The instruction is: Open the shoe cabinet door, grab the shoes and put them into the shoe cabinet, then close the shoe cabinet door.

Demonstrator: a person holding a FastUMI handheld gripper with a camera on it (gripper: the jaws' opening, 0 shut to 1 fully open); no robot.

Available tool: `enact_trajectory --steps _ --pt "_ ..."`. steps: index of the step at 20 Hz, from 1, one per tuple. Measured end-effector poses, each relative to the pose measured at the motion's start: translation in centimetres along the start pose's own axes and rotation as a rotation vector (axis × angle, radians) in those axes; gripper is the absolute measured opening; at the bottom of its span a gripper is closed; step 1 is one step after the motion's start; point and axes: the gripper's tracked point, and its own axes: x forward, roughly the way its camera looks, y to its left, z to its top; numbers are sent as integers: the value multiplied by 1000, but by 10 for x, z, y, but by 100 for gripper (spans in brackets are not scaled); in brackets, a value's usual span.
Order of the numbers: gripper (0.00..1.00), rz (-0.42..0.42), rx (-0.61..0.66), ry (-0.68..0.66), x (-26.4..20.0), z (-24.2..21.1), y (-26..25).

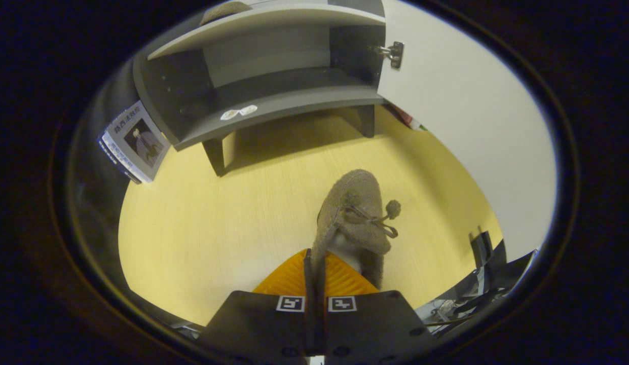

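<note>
A brown fuzzy shoe (356, 215) with a pompom tie hangs over the pale wooden floor (218, 228), its heel rim pinched between my fingers. My gripper (315, 263) is shut on that rim, the two fingers pressed nearly together. Beyond the shoe stands the grey shoe cabinet (273, 104) on short legs, its compartment open and dark inside. The white cabinet door (466, 121) is swung wide open to the right, with a metal hinge (393, 53) at its upper inner corner.
A book (134, 142) leans against the cabinet's left side. A small white sticker (239, 112) lies on the cabinet's bottom shelf edge. Dark gear and cables (476, 284) sit on the floor to the right of my fingers.
</note>
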Motion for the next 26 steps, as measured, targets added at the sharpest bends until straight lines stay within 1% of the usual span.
enact_trajectory --steps 6,10,15,18,20,26 --pt "3 -18 32 -120 -44 57 -4" --pt "3 -26 50 -240 -84 108 -3" --pt "2 -45 24 -414 -136 177 4" --pt "2 -39 -8 -489 -162 213 10" --pt "2 -23 -25 -534 -171 237 16" --pt "2 11 -82 -621 -177 298 27"
